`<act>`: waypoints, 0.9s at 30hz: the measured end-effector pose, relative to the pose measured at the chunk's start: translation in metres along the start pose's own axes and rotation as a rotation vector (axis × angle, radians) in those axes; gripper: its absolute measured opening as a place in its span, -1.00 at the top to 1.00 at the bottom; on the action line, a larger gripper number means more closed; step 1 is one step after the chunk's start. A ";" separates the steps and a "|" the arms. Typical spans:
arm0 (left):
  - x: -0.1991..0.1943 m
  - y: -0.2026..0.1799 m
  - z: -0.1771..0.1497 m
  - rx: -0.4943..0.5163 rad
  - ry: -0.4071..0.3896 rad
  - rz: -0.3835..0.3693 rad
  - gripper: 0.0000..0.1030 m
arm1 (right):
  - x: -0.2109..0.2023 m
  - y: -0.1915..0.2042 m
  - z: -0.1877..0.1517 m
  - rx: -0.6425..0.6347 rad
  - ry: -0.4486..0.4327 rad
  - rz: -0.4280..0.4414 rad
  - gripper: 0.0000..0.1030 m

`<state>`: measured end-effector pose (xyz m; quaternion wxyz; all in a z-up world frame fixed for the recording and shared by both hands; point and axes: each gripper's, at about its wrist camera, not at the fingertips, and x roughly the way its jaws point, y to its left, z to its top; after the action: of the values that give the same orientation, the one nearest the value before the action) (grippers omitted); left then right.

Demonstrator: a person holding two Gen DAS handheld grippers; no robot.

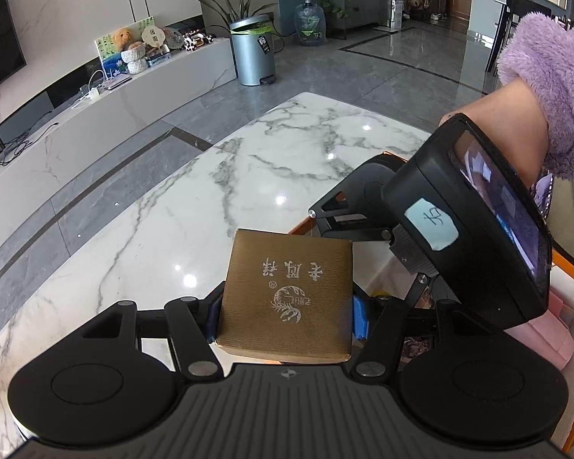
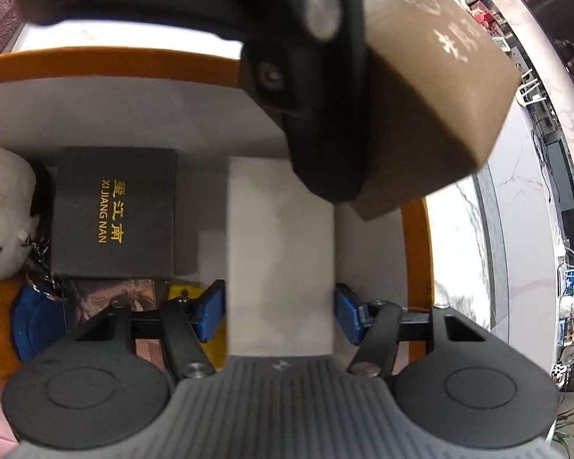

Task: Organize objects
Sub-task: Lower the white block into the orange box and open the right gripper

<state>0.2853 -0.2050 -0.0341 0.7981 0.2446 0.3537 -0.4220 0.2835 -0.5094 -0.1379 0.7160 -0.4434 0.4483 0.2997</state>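
My left gripper is shut on a gold-brown box with pale printed characters, its blue pads pressing both sides, above the marble table. The same box looms blurred at the top of the right wrist view. My right gripper is shut on a plain white box, held inside the orange-rimmed white bin. In the left wrist view the right gripper's black body sits just right of the gold box, over the bin.
The bin holds a black box with gold lettering, a white plush toy, a blue tag on a keyring, a picture card and something yellow. A purple fleece sleeve is at right. A grey bin stands on the floor beyond.
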 end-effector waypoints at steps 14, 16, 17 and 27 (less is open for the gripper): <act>-0.005 -0.004 -0.002 -0.022 -0.005 -0.002 -0.36 | -0.026 -0.012 -0.025 0.194 0.112 0.066 0.55; -0.006 -0.005 -0.002 -0.019 -0.006 -0.001 -0.36 | -0.026 -0.011 -0.028 0.215 0.128 0.071 0.62; -0.006 -0.005 -0.002 -0.018 -0.007 -0.001 -0.36 | -0.025 -0.011 -0.029 0.223 0.134 0.071 0.65; -0.006 -0.009 -0.001 -0.013 0.000 0.005 -0.36 | -0.021 -0.004 -0.007 0.248 0.082 0.045 0.74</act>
<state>0.2745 -0.2060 -0.0310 0.8007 0.2405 0.3559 -0.4176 0.2752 -0.5186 -0.1184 0.7395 -0.3531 0.5207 0.2395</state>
